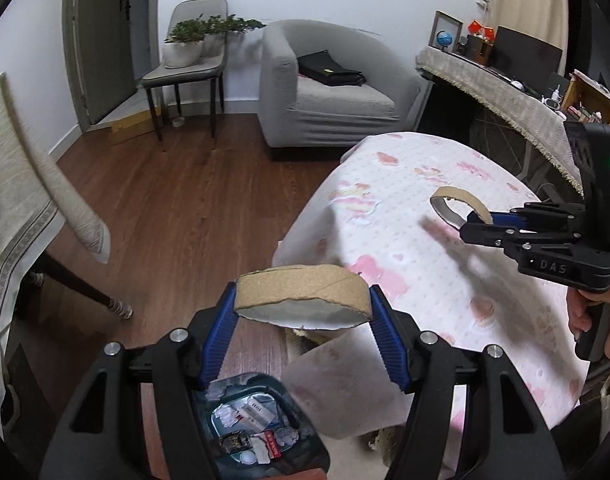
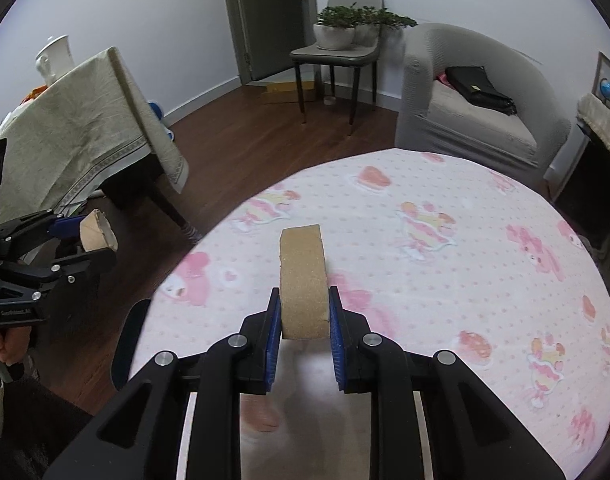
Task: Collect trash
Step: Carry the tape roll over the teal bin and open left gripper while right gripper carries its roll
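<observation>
Cardboard ring (image 1: 305,294), a flat brown tape core, sits pinched across its width between the blue pads of my left gripper (image 1: 303,312). I hold it in the air past the edge of the bench (image 1: 425,184), over the wooden floor (image 1: 177,200). Below it, between the gripper's arms, I see a dark trash bin (image 1: 265,428) lined with plastic and holding crumpled paper and wrappers.

My right gripper (image 2: 305,320) is clamped on a second cardboard ring (image 2: 303,280), this one standing on edge with its rim squeezed between the pads. It is over the pink-patterned cloth of the bench (image 2: 445,280); whether its lower edge touches the cloth or is just clear of it I cannot tell, since the gripper hides that part. In the left wrist view the same ring (image 1: 457,208) shows as an open loop gripped at its near side by the right gripper (image 1: 479,226), with a blurred shadow on the cloth under it.

Beyond the bench stand a grey armchair (image 1: 329,92) with a black bag (image 1: 329,69) on its seat, and a chair (image 1: 189,64) carrying potted plants (image 1: 201,36).
</observation>
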